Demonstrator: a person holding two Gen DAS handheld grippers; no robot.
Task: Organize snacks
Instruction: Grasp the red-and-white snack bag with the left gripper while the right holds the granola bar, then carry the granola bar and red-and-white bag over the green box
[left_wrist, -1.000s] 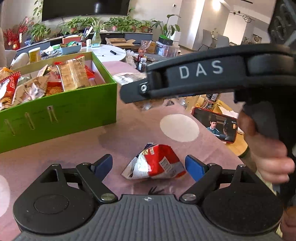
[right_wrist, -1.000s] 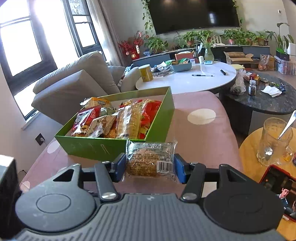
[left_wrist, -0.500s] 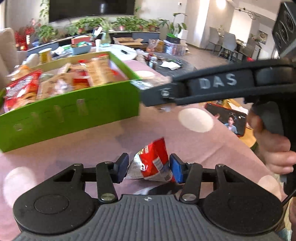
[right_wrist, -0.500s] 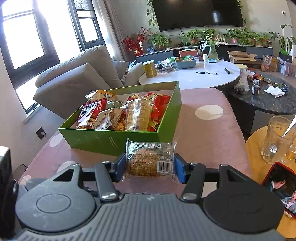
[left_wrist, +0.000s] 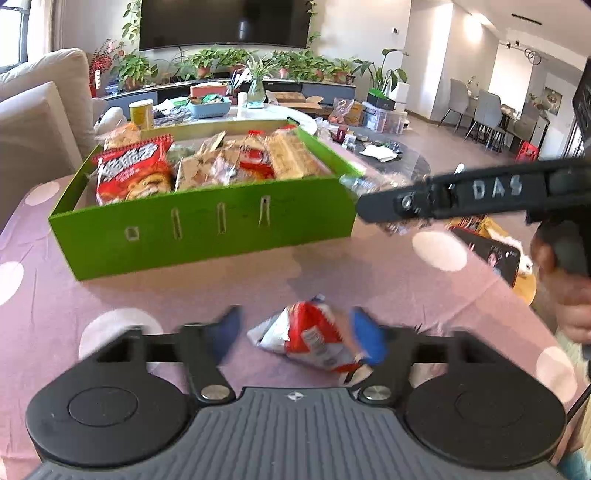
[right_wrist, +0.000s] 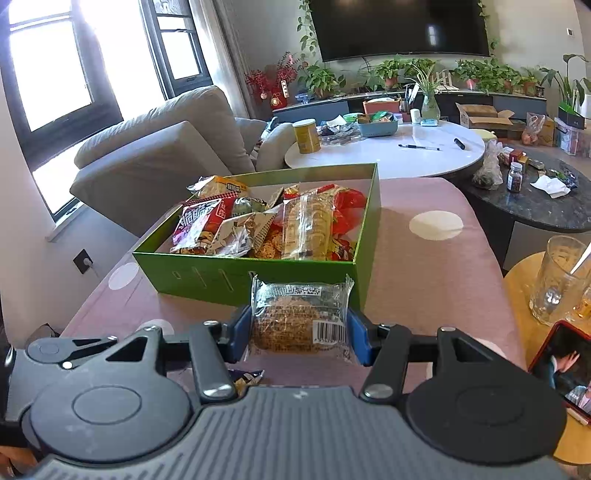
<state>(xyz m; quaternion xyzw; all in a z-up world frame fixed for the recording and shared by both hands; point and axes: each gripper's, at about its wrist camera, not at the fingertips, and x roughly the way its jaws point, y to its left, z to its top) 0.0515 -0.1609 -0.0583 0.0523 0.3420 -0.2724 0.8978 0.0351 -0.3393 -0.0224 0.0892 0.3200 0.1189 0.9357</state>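
A green box (left_wrist: 207, 229) full of snack packets stands on the pink dotted tablecloth; it also shows in the right wrist view (right_wrist: 229, 273). My left gripper (left_wrist: 295, 332) is open, its blue pads blurred and apart, with a crumpled red and white snack bag (left_wrist: 310, 339) between them, against the right pad. My right gripper (right_wrist: 299, 328) is shut on a clear-wrapped brown snack cake (right_wrist: 299, 321), held above the table just in front of the box's near right corner. The right gripper's black body (left_wrist: 480, 195) shows at the right of the left wrist view.
A phone (right_wrist: 565, 365) playing video and a glass mug (right_wrist: 557, 280) sit on a yellow side table to the right. A white round table (right_wrist: 406, 151) and a dark table (right_wrist: 535, 199) stand behind. A sofa (right_wrist: 159, 155) is at the left.
My left gripper closed on the red bag, then opened again, and the bag now sits loose between the pads. My right gripper carried the cake closer to the box.
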